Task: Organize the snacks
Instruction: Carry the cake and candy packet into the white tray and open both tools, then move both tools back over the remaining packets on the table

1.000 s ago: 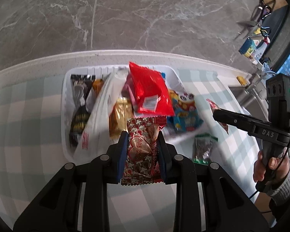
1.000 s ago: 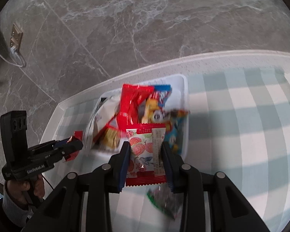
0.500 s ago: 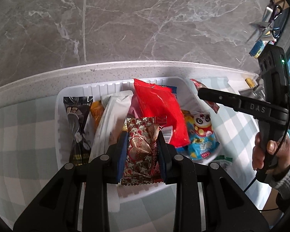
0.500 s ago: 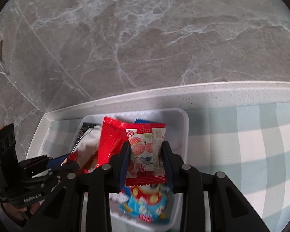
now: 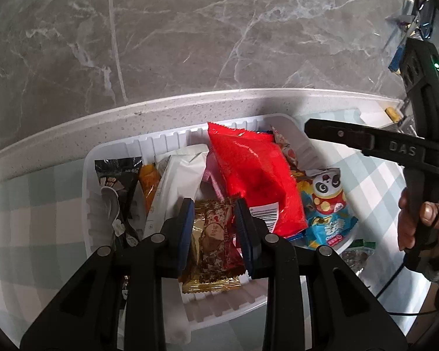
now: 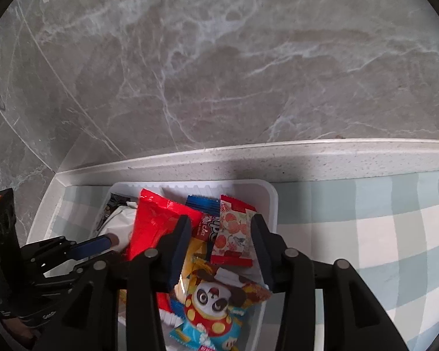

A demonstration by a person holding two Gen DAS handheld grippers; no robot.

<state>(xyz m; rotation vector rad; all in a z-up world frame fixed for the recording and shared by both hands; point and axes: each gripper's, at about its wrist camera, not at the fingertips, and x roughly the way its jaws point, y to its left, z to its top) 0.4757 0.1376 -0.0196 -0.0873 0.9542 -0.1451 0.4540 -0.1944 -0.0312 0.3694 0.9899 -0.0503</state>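
A white bin (image 5: 161,140) on the checked cloth holds several snack packets, among them a big red bag (image 5: 254,175) and a panda packet (image 5: 325,193). My left gripper (image 5: 213,203) hangs over the bin's near side with its jaws opening. A star-patterned red packet (image 5: 216,234) lies between them on a gold packet, and a slim gap shows at the left pad. My right gripper (image 6: 221,219) is over the bin's right end (image 6: 272,199), jaws opening. A peach-print packet (image 6: 234,234) leans on its right finger, clear of the left one.
A small dark-green packet (image 5: 357,254) lies on the cloth (image 5: 29,219) outside the bin, to its right. A speckled counter edge (image 6: 307,158) runs behind the bin, with grey marble beyond. A person's hand (image 5: 418,222) grips the right tool's handle.
Both grippers came forward over the bin, each with a packet. Their jaws have since widened, the right more than the left, and each packet now rests among the snacks.
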